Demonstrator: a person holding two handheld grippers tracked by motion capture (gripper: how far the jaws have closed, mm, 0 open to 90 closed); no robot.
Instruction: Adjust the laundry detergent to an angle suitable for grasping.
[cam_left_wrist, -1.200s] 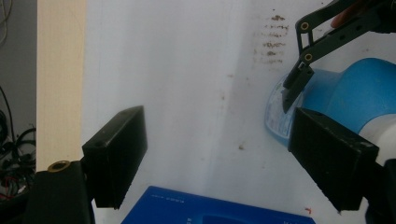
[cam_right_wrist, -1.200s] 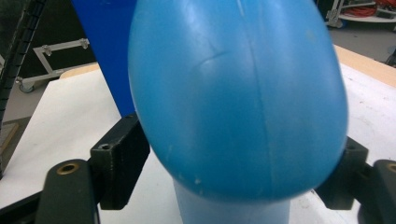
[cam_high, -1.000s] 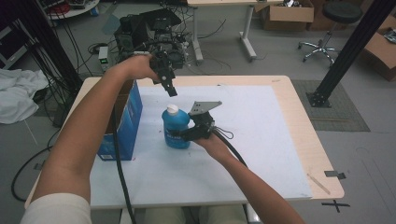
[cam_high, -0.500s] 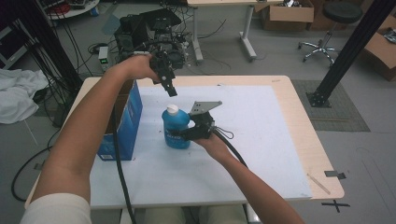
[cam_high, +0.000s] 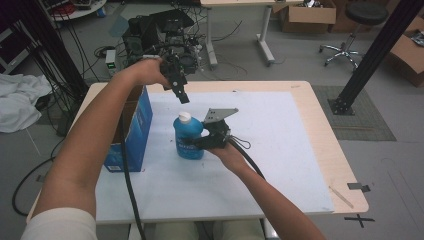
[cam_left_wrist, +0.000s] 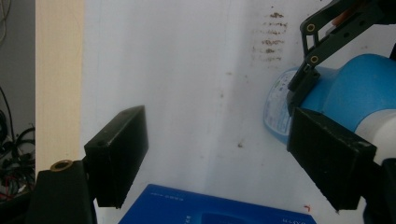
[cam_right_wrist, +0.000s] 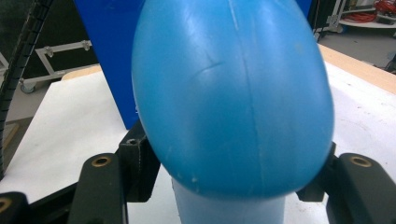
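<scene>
A blue bottle with a white cap stands upright on the white mat. My right gripper comes in level from the right. Its jaws have just been closing with the bottle between them, and both pads now press on its lower sides. My left gripper hangs above and just behind the cap, pointing down and open, nothing between its jaws. Its own view looks down through the wide gap of the left gripper at the mat, with the bottle at the right.
A tall blue carton stands on the table's left side, close beside the bottle. The wooden table edge frames the mat. Cables trail from both grippers toward the near edge. Equipment and a desk stand on the floor beyond.
The right gripper's jaws have drawn in against the bottle's sides. Both hands and the bottle stay where they were.
</scene>
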